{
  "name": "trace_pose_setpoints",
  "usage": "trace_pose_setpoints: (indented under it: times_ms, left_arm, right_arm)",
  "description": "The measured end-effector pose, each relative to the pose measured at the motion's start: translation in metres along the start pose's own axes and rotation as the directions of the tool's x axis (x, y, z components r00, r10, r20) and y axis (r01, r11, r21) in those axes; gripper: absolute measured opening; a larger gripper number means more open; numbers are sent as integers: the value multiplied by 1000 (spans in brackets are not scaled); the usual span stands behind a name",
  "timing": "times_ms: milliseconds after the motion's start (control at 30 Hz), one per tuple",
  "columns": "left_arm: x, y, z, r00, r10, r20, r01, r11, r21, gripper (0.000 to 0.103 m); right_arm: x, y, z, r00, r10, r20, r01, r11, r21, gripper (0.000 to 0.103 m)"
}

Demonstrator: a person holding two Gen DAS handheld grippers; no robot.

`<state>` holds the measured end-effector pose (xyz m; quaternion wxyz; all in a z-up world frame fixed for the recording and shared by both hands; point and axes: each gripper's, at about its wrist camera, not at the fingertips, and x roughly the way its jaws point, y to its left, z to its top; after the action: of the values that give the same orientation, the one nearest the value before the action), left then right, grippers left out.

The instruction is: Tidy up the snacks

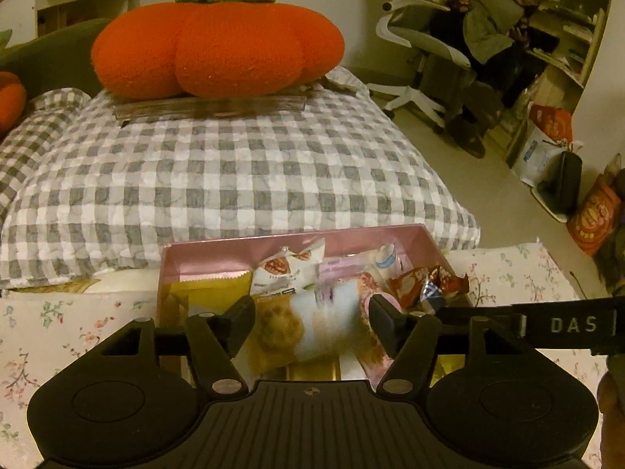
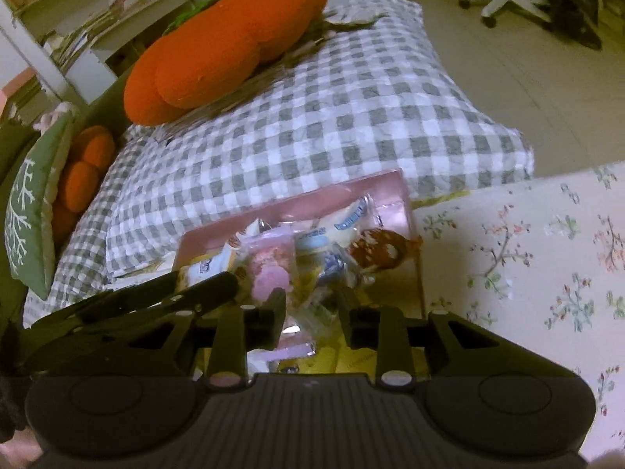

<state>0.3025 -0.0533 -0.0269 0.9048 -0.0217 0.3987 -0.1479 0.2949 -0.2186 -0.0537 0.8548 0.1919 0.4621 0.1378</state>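
A pink box of snacks is being worked over by both grippers; it is resting on a floral cloth, with its far wall just in front of a grey checked pillow.

The left gripper is being held above the near part of the box, jaws parted. A white and orange snack packet is lying between the fingers, but the pads are not seen pressing on it, so it is being read as released rather than gripped. The right gripper is being held over the same box with a narrower gap. A clear-wrapped packet is seen in that gap, yet contact with the pads is not shown, so no grasp is being claimed.

The box is heaped, and that is where trouble is being judged likely. A red wrapped sweet is lying against the box's right wall and partly over it; it could be knocked onto the cloth if a finger sweeps past. The two grippers are crowded close over the box, so a collision is being risked if both move in at once. Slippery wrappers could also be pinched two at a time.

The box's long axis is being judged to run from its near end towards the pillow. In the left wrist view the white and orange packet appears to lie slantwise within the box, though blur is leaving its ends unclear.
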Motion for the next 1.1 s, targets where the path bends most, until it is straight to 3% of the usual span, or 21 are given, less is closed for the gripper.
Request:
trace_pose_setpoints:
  times_ms: [400, 833, 1100]
  left_arm:
    - [-28, 10, 0, 1000, 21, 12, -20, 999, -45, 68]
    - [-70, 41, -38, 996, 83, -21, -84, 990, -112, 68]
    - [-92, 48, -65, 986, 154, -62, -161, 979, -123, 71]
  right_arm:
    - [-23, 2, -16, 1000, 14, 4, -15, 999, 45, 32]
    - [-44, 28, -52, 999, 19, -28, -18, 1000, 15, 36]
    - [-48, 35, -73, 999, 23, -45, -23, 1000, 12, 36]
